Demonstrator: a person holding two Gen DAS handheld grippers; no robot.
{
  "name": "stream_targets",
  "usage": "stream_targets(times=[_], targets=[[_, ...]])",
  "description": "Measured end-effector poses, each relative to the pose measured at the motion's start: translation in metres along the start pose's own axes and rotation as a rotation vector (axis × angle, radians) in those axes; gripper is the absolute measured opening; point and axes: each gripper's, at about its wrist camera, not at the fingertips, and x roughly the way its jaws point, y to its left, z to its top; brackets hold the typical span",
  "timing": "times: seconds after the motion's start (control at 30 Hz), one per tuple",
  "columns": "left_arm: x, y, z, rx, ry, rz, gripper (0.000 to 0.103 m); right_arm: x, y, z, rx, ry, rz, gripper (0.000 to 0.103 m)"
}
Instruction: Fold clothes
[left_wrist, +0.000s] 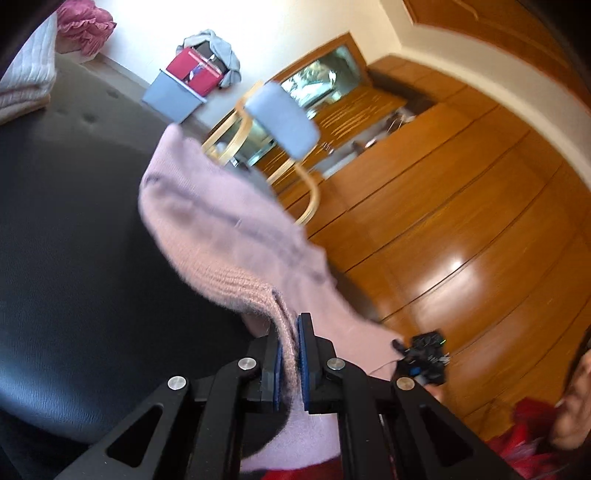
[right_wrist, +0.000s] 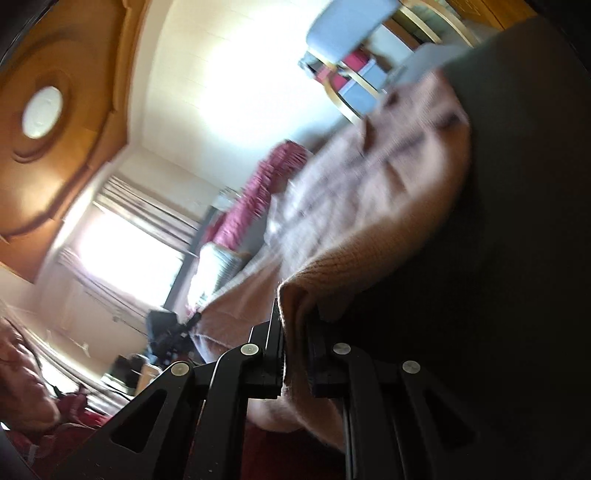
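**Pale pink knit against a dark grey surface**

The sweater (left_wrist: 221, 229) is a soft, pale pink knit with a ribbed edge; in the right wrist view it (right_wrist: 373, 192) reads dusty pink to tan. It lies over a dark grey, dimpled sofa (left_wrist: 74, 221). The left gripper (left_wrist: 290, 354) is black with blue pads (left_wrist: 303, 354) and silver rivets; the right gripper (right_wrist: 295, 350) is black too. Near the sofa's far edge sit a folded cream-pink knit (left_wrist: 26, 81) and a ruffled magenta cloth (left_wrist: 86, 26). A chair (left_wrist: 282, 118) has a grey-blue cushion and a light wooden frame. A grey-blue box (left_wrist: 173, 96) holds a red item. The cabinets (left_wrist: 461, 206) are glossy orange-brown wood, and the wall (left_wrist: 258, 29) is white.
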Motion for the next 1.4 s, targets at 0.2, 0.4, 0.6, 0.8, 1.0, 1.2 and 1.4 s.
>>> stream_targets(times=[0.2,0.4,0.6,0.8,1.0,1.2,1.4], targets=[[0.034,0.02,0.064,-0.112,-0.037,-0.019,0.006,0.014,-0.018,0.072,0.061,-0.078,0.065,0.01],[0.087,0.063,0.11,-0.254,-0.057,-0.026,0.006,0.057,-0.052,0.138,0.137,-0.08,0.059,0.01],[0.149,0.107,0.153,-0.369,-0.06,-0.011,0.005,0.095,-0.092,0.189,0.223,-0.084,0.04,0.01],[0.2,0.154,0.186,-0.444,-0.059,0.063,0.004,0.125,-0.143,0.228,0.351,-0.109,-0.041,0.01],[0.22,0.181,0.186,-0.534,-0.021,0.079,0.013,0.135,-0.188,0.234,0.494,-0.138,-0.052,0.015],[0.212,0.171,0.191,-0.54,-0.027,0.066,0.025,0.122,-0.166,0.234,0.453,-0.108,-0.004,0.061],[0.237,0.165,0.194,-0.582,0.093,0.057,0.028,0.148,-0.139,0.235,0.374,0.033,0.009,0.068]])
